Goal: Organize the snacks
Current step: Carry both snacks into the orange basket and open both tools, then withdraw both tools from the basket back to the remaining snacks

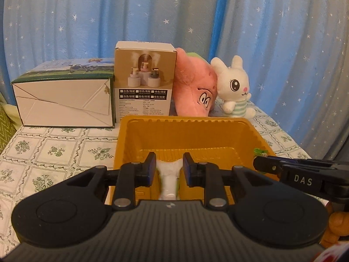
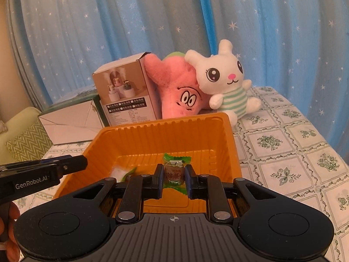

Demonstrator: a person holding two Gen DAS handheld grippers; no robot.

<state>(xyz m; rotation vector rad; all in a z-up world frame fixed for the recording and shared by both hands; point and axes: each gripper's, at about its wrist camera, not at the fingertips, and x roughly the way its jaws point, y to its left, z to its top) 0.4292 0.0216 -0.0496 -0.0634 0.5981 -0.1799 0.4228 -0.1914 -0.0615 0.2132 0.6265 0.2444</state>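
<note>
Orange plastic tray point(image 1: 218, 135) fills the left wrist view; the left gripper point(image 1: 169, 168) reaches level over its near edge, fingers apart around a white packet point(image 1: 169, 181) without touching it, its lower end hidden. In the right wrist view, the right gripper point(image 2: 174, 175) hangs inside the tray point(image 2: 152, 135), clamped on a green-wrapped candy point(image 2: 175, 170); a blurred white-green wrapper point(image 2: 122, 172) lies left.

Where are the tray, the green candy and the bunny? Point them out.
tray point(image 2: 152, 139): right wrist view, inside of back wall.
green candy point(image 2: 175, 171): right wrist view, wrapper's middle, between the fingers.
bunny point(image 2: 220, 74): right wrist view, face.
</note>
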